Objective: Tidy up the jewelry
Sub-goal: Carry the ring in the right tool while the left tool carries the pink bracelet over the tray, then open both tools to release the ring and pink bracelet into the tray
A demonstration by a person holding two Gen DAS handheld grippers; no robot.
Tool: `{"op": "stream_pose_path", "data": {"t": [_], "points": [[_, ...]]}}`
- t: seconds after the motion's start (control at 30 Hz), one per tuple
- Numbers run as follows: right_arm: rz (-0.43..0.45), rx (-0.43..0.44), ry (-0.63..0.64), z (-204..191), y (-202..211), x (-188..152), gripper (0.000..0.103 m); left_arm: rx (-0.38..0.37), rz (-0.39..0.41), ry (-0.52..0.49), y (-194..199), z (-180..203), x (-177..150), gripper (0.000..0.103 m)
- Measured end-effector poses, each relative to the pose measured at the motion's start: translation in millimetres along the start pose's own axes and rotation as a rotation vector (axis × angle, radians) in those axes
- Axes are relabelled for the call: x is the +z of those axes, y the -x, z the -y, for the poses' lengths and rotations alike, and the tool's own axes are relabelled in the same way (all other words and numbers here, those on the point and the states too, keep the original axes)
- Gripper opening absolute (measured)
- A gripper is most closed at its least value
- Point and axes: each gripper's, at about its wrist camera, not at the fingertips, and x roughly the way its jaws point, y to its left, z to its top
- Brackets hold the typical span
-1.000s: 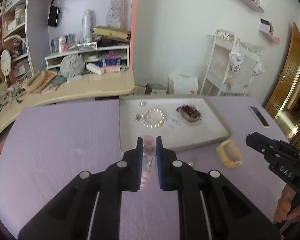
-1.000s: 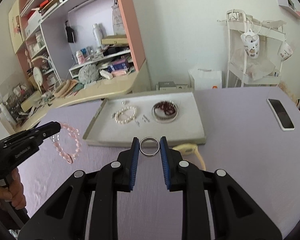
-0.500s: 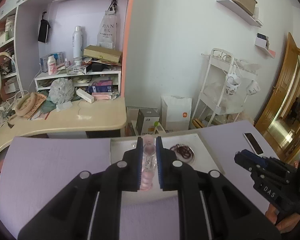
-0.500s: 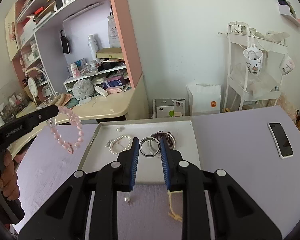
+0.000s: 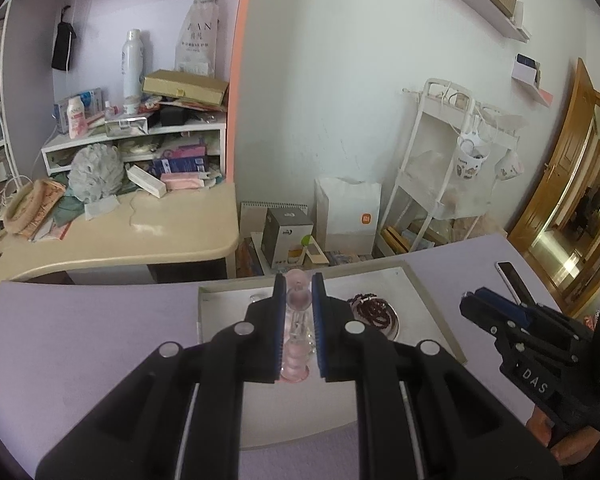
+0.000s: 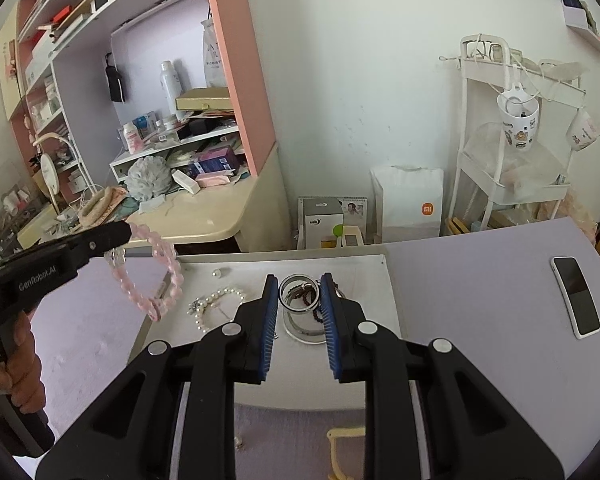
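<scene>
My left gripper (image 5: 298, 285) is shut on a pink bead bracelet (image 5: 296, 336), which hangs from its tips above the left edge of the grey tray (image 6: 376, 380) in the right wrist view (image 6: 156, 272). My right gripper (image 6: 300, 290) is shut on a silver bangle (image 6: 300, 294) and holds it above a small glass dish (image 6: 306, 326) of dark red beads (image 5: 374, 312) on the tray. A white pearl bracelet (image 6: 214, 306) lies on the tray left of the dish.
A phone (image 6: 576, 296) lies on the purple table at the right. A cream clip (image 6: 342, 452) and a small bead (image 6: 239, 443) lie in front of the tray. A cluttered desk (image 5: 112, 236) and white rack (image 6: 516, 152) stand beyond the table.
Both grippers have risen and moved forward over the tray with their jewelry. The bangle now hangs over the glass dish; the pink bracelet is over the tray's left edge.
</scene>
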Motion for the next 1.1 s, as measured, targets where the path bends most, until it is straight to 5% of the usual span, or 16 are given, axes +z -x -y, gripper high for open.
{"op": "stream_pose_path", "data": {"t": [0.73,0.8,0.93,1.1], "points": [[-0.032,-0.016,-0.047,17.7,-17.9,-5.9,0.023,-0.017,-0.109,-0.017,-41.9,11.8,-35.8,0.016],[-0.033,-0.017,-0.049,18.8,-18.7,-6.0,0.023,-0.010,-0.106,-0.018,-40.6,10.7,-37.4,0.034],[-0.043,-0.022,-0.048,19.9,-24.9,-8.0,0.023,0.031,-0.067,-0.013,-30.7,1.1,-37.7,0.044],[-0.100,-0.019,-0.049,17.0,-45.3,-19.4,0.023,0.090,-0.013,0.020,-12.2,-20.0,-40.1,0.070]]}}
